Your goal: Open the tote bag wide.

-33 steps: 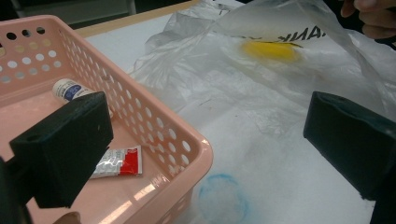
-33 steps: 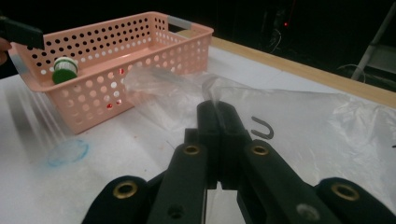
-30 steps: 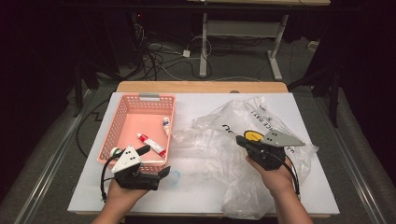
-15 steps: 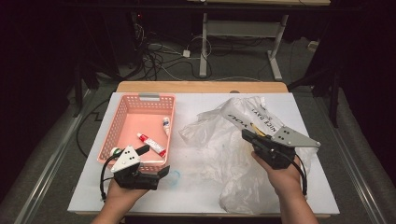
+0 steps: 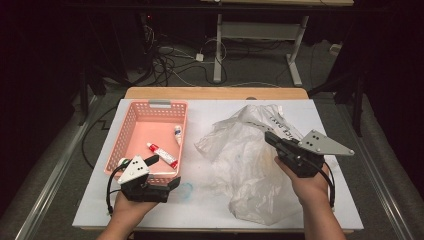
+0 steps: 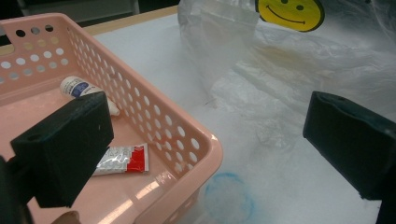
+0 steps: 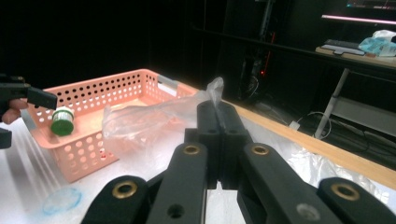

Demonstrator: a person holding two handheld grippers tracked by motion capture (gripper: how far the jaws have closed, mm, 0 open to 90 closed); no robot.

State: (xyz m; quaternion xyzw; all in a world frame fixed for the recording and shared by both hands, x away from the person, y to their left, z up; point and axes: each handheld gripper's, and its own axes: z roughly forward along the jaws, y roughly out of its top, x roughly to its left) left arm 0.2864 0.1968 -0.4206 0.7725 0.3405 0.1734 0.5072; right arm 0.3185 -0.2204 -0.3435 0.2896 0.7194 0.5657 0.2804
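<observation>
Across the middle of the frame, a white counter (image 5: pixel 210 210) in a dark, cable-strewn room carries a pink basket (image 5: pixel 131 131) at left, where the left gripper (image 5: pixel 167 172) waits wide open, while the right gripper (image 5: pixel 270 138) pinches the clear plastic bag (image 5: pixel 245 160) at right.
</observation>
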